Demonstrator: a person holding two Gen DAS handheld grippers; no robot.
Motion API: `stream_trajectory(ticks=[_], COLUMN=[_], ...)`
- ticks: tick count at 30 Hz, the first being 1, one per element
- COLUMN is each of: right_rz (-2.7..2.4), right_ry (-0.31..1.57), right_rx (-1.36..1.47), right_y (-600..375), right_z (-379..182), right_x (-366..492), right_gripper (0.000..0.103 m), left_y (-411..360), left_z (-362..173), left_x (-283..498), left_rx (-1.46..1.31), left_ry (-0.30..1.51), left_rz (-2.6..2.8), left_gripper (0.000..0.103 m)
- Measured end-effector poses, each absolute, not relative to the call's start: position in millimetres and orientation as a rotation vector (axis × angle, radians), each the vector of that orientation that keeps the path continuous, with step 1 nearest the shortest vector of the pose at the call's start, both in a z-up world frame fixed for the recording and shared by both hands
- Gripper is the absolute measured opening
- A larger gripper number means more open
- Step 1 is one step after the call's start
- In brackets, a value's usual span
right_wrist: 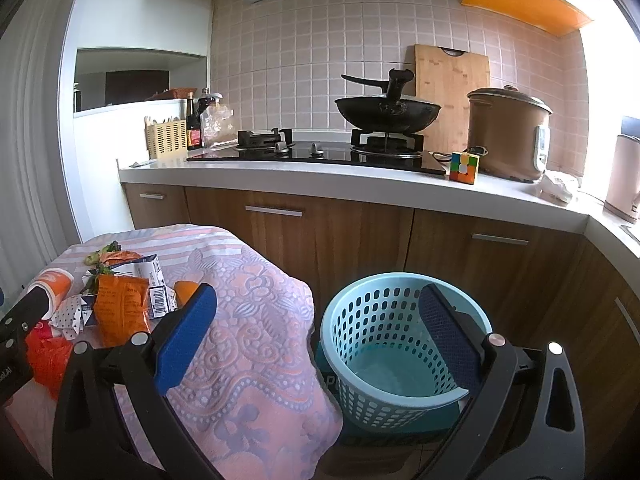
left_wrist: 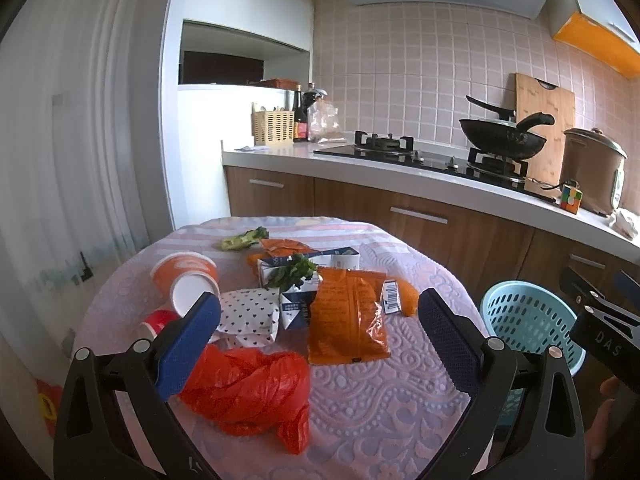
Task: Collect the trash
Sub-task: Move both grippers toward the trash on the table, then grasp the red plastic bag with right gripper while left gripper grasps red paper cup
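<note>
Trash lies on a pink patterned tablecloth [left_wrist: 380, 420]: a red plastic bag [left_wrist: 248, 388], an orange snack packet [left_wrist: 346, 316], a heart-print paper wrapper [left_wrist: 248, 316], an orange paper cup [left_wrist: 186, 280] on its side, a small red cup [left_wrist: 158, 320], milk cartons [left_wrist: 296, 308] and green vegetable scraps [left_wrist: 244, 238]. My left gripper [left_wrist: 320, 320] is open above the red bag and the packet, holding nothing. My right gripper [right_wrist: 316, 312] is open and empty, over the gap between the table edge and a light-blue perforated basket [right_wrist: 384, 320] on the floor.
The basket [left_wrist: 528, 316] stands right of the table, in front of wooden cabinets [right_wrist: 360, 240]. The counter holds a gas hob [right_wrist: 320, 152], a black wok [right_wrist: 388, 112], a rice cooker [right_wrist: 508, 132], a colour cube [right_wrist: 464, 167] and bottles [left_wrist: 302, 116].
</note>
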State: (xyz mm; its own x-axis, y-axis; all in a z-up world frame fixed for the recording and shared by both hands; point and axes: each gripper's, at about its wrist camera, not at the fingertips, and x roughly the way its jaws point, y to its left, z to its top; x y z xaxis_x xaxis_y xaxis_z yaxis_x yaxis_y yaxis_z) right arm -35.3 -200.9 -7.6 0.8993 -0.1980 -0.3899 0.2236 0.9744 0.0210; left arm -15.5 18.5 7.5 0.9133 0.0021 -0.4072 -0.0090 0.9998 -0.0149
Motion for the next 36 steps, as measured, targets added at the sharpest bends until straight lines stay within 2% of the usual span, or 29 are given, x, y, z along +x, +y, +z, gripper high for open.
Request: stream_trajectory(ticks=[16,24,27,29,31,36], right_rz=[-0.212,-0.045,0.059,0.142,0.242,0.402], right_ry=[0.386,0.383,0.405,0.439,0.511,0.616], right_rx=[-0.005,-0.020,-0.020,-0.008,-0.001,-0.014], right_y=[-181.2,-143.3,-119.0,-101.5,-80.8,-36.8], right_z=[-7.0,-8.2,-11.8,-16.0,-25.4,-47.6], right_x=[-34.7,-28.3,-21.8,-17.2,-9.7,-1.7], right_gripper=[0.097,0.094,0.076,0.056,0.046,0.044], left_y=[36.6,116.4,151.9,174.1,187.7,209.0], left_z=[4.3,11.1,14.2,13.3,8.8,-18.9], left_x=[-18.7,-26.2,-27.8,-26.7,-23.1,4.1], left_rx=[-0.033,-0.076,-0.102,-0.119,-0.134,-0.191], left_ry=[0.411,0.376,0.376,0.399,0.432,0.570], left_rz=[0.035,0.137,0.184,0.197,0.188,0.113], left_gripper=[0.096,0.096,0.096,0.096,0.095,0.093])
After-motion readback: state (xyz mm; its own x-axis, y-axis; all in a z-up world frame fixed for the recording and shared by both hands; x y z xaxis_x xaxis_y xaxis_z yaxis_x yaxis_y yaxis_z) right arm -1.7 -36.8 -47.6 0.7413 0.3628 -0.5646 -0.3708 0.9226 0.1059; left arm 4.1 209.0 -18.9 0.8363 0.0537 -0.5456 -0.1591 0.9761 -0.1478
